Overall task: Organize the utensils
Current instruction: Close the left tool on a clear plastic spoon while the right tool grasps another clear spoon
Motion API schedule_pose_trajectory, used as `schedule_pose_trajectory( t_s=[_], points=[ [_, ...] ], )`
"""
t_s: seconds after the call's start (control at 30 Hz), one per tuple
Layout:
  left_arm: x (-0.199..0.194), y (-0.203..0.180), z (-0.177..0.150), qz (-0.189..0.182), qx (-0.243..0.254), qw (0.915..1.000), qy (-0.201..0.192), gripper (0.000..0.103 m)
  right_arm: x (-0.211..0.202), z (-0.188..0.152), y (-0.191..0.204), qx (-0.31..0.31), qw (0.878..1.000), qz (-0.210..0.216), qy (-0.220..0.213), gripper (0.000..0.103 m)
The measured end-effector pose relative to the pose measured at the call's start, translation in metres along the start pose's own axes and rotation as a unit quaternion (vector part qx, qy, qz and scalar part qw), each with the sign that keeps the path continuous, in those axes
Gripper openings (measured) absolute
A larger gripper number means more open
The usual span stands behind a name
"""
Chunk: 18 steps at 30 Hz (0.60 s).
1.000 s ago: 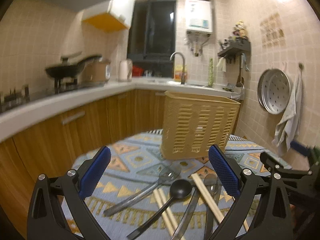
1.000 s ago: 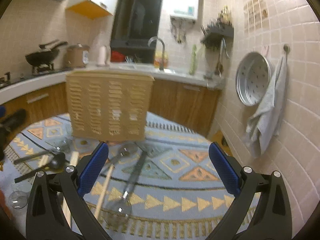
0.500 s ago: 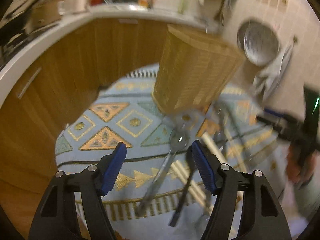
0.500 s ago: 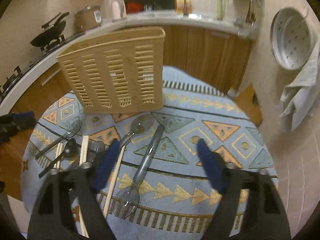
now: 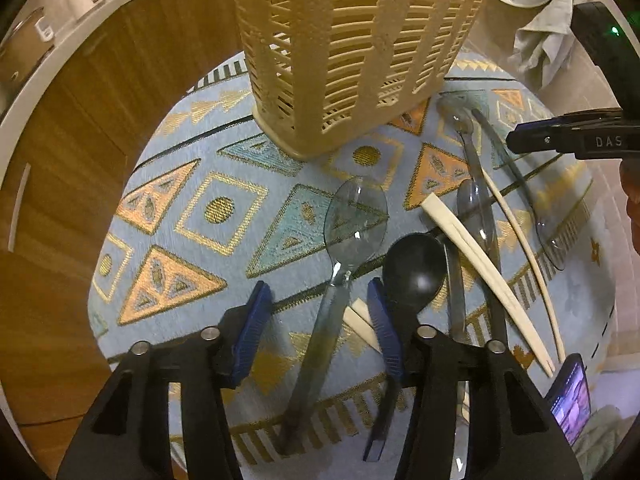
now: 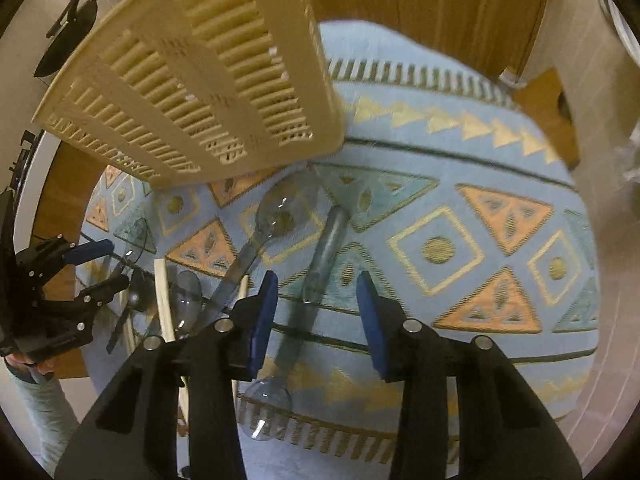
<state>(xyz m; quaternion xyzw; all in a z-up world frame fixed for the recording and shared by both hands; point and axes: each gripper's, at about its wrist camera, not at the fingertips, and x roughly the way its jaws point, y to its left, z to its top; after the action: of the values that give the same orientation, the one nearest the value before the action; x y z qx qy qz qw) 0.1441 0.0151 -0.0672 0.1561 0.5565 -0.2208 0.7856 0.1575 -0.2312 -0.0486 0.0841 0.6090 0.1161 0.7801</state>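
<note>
Several utensils lie on a blue patterned cloth [image 5: 224, 208]. My left gripper [image 5: 318, 300] is open, low over the cloth, its fingers on either side of the handle of a clear grey spoon [image 5: 352, 216]. A black spoon [image 5: 414, 264] and cream chopsticks [image 5: 464, 240] lie just right of it. My right gripper [image 6: 314, 290] is open, its fingers straddling the handle of another clear spoon [image 6: 320, 264] whose bowl [image 6: 264, 412] lies near me. A third clear spoon [image 6: 276, 208] lies to its left. The beige slatted utensil basket [image 5: 352, 40] stands behind; it also shows in the right wrist view [image 6: 200, 72].
Wooden cabinets [image 5: 80, 100] and a white counter edge ring the table on the left and back. A phone [image 5: 570, 396] lies at the cloth's right edge. A towel [image 5: 540, 48] hangs on the tiled wall. The left gripper shows in the right wrist view [image 6: 92, 268].
Both grippers have tilted down and dropped close to the cloth, and their jaws have narrowed. Each now straddles a clear spoon's handle.
</note>
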Motion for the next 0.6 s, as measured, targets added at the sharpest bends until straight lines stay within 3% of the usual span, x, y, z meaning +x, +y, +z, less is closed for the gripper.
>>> schedule_pose_trajectory(
  t_s=[0.13,0.3,0.6],
  points=[
    [0.006,0.002,0.012,-0.002,-0.004,0.9999,0.009,0.04,0.005,0.004,0.004,0.005,1.0,0.0,0.008,0.037],
    [0.006,0.012,0.03,-0.001,-0.004,0.9998,0.018,0.037,0.011,0.016,0.011,0.032,0.999,0.033,0.02,0.032],
    [0.008,0.006,0.033,0.001,0.003,0.9997,0.026,0.039,0.034,0.032,0.032,0.068,0.997,0.016,0.028,0.028]
  ],
)
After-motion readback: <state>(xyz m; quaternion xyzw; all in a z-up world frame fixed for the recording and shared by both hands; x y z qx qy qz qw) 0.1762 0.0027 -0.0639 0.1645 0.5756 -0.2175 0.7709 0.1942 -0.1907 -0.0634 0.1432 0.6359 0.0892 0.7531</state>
